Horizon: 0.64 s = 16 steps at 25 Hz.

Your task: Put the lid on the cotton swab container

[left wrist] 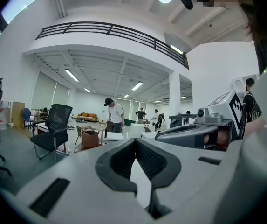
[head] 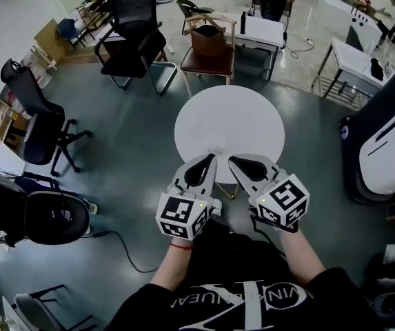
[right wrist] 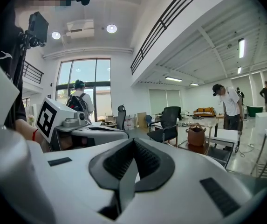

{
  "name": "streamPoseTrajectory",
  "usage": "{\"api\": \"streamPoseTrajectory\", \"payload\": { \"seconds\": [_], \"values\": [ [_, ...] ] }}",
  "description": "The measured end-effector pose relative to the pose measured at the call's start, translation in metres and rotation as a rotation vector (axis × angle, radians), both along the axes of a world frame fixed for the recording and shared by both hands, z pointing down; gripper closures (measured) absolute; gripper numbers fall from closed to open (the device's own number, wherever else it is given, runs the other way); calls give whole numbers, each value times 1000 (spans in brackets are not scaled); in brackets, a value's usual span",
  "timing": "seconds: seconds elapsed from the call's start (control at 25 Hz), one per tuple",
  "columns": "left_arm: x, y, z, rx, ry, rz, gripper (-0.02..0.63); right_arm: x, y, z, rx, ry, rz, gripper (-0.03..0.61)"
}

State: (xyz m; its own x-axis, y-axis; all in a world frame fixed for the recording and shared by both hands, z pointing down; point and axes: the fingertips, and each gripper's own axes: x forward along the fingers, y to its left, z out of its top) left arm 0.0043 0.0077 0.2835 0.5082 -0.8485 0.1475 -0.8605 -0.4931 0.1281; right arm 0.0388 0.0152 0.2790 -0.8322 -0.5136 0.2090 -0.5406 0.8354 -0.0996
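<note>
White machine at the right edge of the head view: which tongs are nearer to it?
Right. The right tongs hang over the round table, on the side toward the white machine; the left tongs are beside them, farther from it.

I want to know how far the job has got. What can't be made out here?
- Head view: a small pale thing on the round table, just past the left gripper, is too small and white on white to identify or to see a lid.
- Left gripper view: that gripper's own body hides the table below.
- Right gripper view: the right gripper does the same with its body.
</note>
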Motion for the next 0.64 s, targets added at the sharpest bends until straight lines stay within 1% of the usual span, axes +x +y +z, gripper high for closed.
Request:
{"api": "streamPoseTrajectory", "payload": {
  "seconds": [0.2, 0.36, 0.48, 0.64],
  "values": [
    [10, 10, -19, 36, -9, 8, 606, 11, 11, -18, 12, -15, 3, 574],
    [10, 19, -30, 62, -14, 14, 606, 8, 22, -31, 38, -34, -2, 575],
    [9, 24, -34, 78, -14, 13, 606, 7, 29, -33, 52, -44, -7, 575],
    [18, 32, -36, 89, -21, 16, 606, 15, 36, -34, 54, -63, -6, 575]
  ]
}}
